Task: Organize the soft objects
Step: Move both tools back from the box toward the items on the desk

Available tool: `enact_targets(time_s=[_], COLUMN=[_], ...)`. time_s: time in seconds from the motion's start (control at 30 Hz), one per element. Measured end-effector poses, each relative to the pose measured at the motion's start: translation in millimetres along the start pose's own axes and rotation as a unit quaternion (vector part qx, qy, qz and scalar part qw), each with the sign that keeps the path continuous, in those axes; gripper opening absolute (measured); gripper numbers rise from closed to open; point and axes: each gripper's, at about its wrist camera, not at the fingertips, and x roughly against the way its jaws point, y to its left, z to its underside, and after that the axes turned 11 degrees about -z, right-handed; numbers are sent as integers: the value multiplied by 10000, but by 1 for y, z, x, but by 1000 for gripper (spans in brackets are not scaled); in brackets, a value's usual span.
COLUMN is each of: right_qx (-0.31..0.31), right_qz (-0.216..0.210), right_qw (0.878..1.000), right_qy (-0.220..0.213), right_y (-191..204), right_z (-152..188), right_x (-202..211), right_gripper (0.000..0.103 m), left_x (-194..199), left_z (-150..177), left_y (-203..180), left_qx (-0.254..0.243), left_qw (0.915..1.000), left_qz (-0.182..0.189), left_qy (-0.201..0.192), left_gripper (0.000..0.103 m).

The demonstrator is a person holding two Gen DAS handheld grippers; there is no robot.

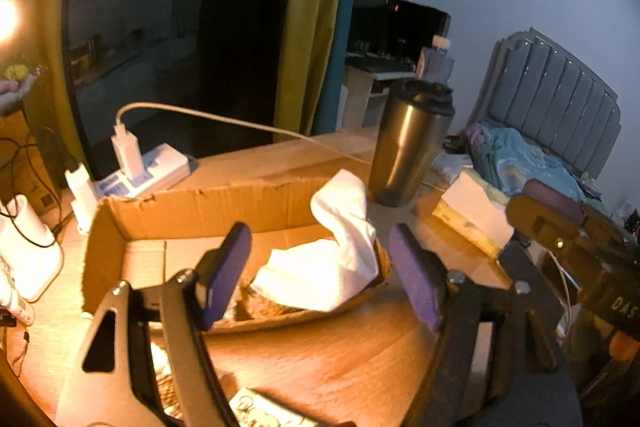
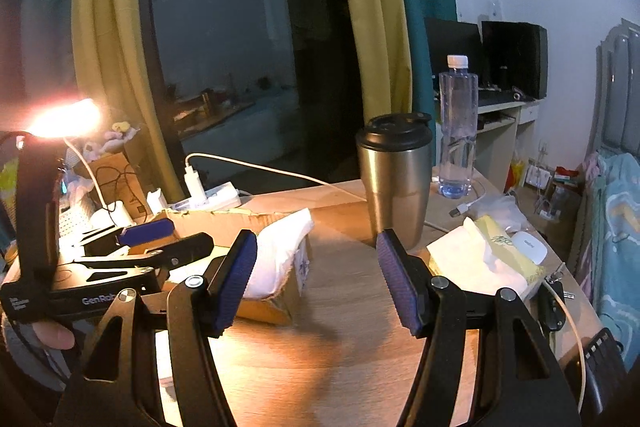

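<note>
Two grippers, both with jaws apart and nothing between the pads. Left gripper (image 1: 320,275) hangs over the desk just in front of the cardboard box (image 1: 192,207); right gripper (image 2: 316,283) sits beside it, aimed at bare desk between the box and the steel tumbler (image 2: 394,183).

White soft cloth (image 1: 332,259) is in the box at its right end, part lying on something brown and textured inside, one fold draped up over the right rim.

Risks, my read:
- That draped fold is the weak spot. Limp fabric, no stiffness; a passing finger snags it and drags the whole piece out over the rim.
- Box is a torn, open-topped corrugated tray, probably light. A nudge from either gripper likely slides it on the smooth wooden desk (image 1: 340,355).
- Tumbler is tall, narrow and smooth metal with a black lid, standing near the desk's far edge just right of the box. A sideways sweep by the right gripper could tip it.
- Charger cable (image 1: 224,119) runs along the far edge behind the box; easy to hook.
- Tissue pack (image 2: 480,259) near the right edge: thin sheets sticking up, soft, tear-prone if pinched hard.
</note>
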Motion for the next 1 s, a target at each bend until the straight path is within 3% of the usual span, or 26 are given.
enact_targets(time_s=[0.63,1.0], right_qx=[403,622], right_qz=[-19,-193], right_qw=[9992,9978], right_qy=[-33,97], right_y=[76,122], right_z=[2,10], right_x=[19,10], right_gripper=[66,66], left_x=[99,136], left_z=[16,39], left_y=[51,97], left_qx=[28,130], left_qw=[9957,9942], left_qz=[-48,-191], left_qy=[-923,-1047], left_gripper=[73,73])
